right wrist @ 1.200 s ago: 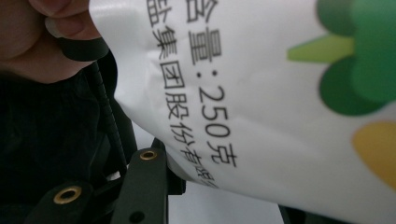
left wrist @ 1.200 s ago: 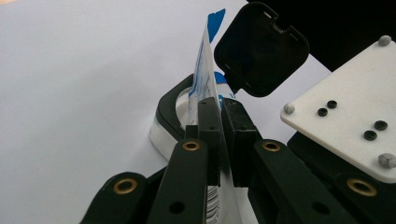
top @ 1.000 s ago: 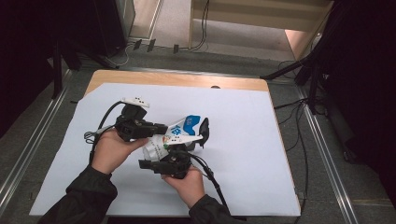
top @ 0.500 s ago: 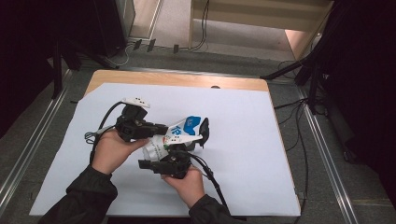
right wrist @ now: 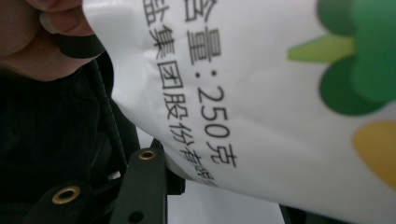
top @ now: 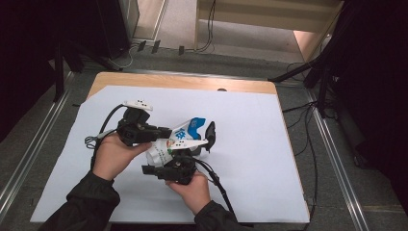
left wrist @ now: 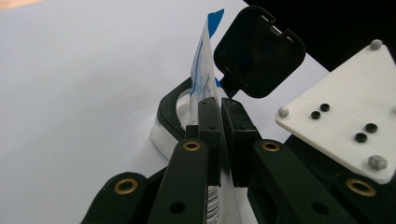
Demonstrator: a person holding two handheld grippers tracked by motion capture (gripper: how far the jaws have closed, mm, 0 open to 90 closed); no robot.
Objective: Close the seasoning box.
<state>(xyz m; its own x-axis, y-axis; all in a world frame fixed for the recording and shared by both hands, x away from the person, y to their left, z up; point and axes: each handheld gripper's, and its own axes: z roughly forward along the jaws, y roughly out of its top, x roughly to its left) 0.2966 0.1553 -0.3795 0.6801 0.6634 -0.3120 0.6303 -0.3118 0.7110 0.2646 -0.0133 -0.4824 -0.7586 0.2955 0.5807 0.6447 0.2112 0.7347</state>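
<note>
A white pouch [top: 169, 143] with a blue top and green print is held up between both hands over the white sheet. My left gripper [top: 161, 134] comes in from the left and is shut on the pouch's thin edge; in the left gripper view [left wrist: 219, 105] both pads pinch it. My right gripper [top: 179, 159] reaches up from below, and its jaws close on the pouch's printed body [right wrist: 261, 93]. Just behind the pouch stands a small white container [left wrist: 173, 107] with a black rim. Its black lid [left wrist: 257, 51] is flipped up.
White paper [top: 250, 144] covers the wooden table [top: 183, 82], with bare sheet right of the hands. Cables [top: 216, 183] trail from both grippers toward the person. Metal rails [top: 337, 159] run along both table sides. The right gripper's pale plate [left wrist: 345, 112] is near the left jaws.
</note>
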